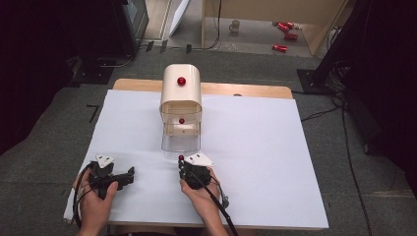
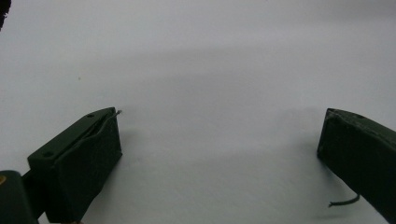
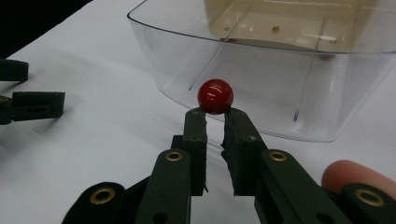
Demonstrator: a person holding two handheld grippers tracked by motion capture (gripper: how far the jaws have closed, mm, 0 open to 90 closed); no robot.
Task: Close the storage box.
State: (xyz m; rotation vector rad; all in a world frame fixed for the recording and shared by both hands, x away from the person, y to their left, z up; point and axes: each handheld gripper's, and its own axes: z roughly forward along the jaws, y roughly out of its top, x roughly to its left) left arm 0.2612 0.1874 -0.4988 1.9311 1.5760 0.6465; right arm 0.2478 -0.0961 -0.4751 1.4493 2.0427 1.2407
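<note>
My right gripper (image 3: 215, 113) clamps red ball (image 3: 215, 96) at jaw tips, beside clear drawer (image 3: 261, 79), near tabletop's front edge, left gripper (image 2: 219, 140) jaws open

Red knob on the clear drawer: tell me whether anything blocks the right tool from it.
Nothing does. The right tool is already shut on the red knob at the front of the clear drawer, which stands pulled out of the cream cabinet.
</note>
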